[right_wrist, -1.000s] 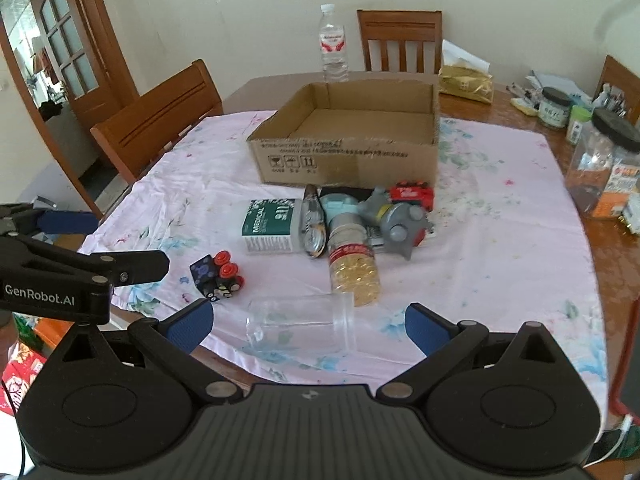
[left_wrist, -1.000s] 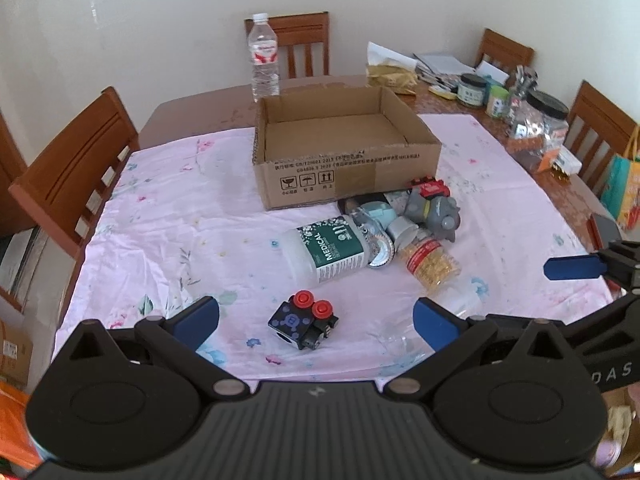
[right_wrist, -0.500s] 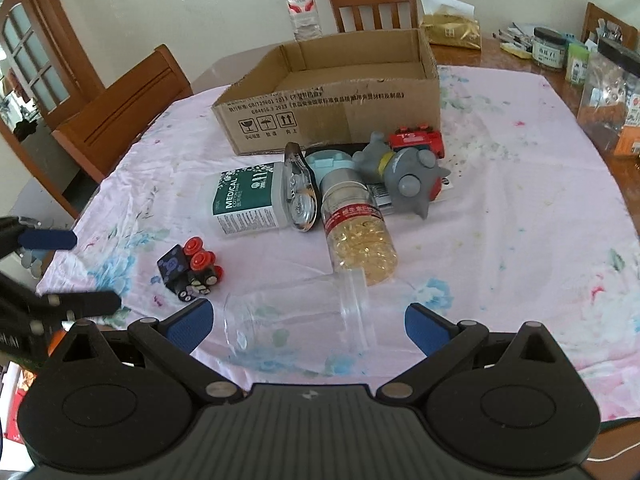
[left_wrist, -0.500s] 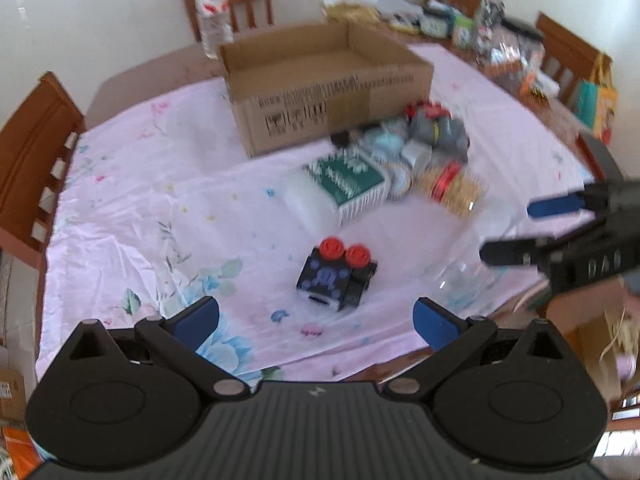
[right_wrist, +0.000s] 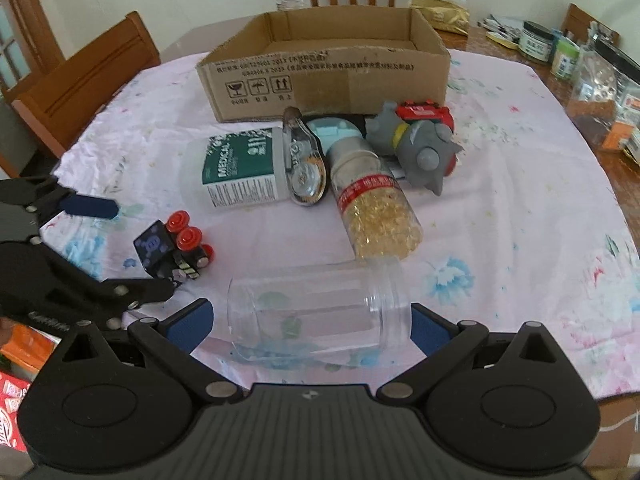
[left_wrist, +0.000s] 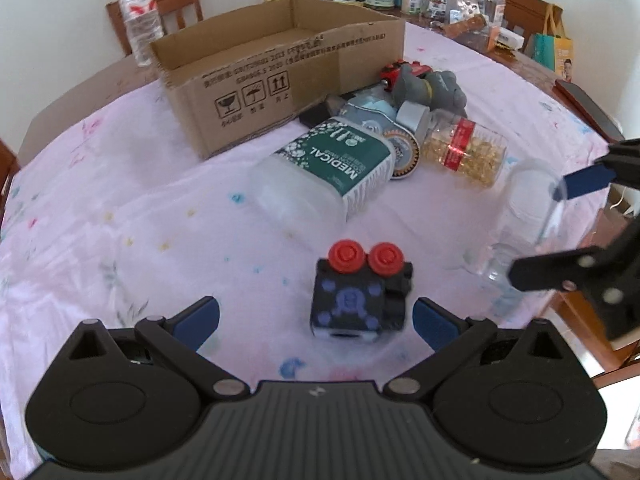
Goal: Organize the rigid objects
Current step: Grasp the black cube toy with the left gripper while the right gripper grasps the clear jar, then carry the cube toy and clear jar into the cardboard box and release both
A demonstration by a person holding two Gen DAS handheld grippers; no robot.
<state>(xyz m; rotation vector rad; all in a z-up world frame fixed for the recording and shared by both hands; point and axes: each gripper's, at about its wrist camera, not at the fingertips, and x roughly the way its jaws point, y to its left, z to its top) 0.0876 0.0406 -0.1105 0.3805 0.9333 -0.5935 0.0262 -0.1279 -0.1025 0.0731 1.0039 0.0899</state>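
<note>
Two wide-open grippers flank their targets: the left gripper (left_wrist: 316, 316) frames a black toy cube (left_wrist: 358, 296), the right gripper (right_wrist: 310, 322) a clear jar (right_wrist: 316, 312) lying sideways. Behind, the cardboard box (right_wrist: 324, 68) looks empty.

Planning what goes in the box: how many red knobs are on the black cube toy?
3 show: two on the black cube toy top edge in the left view; the right view adds one lower on its side. More may be hidden.
</note>
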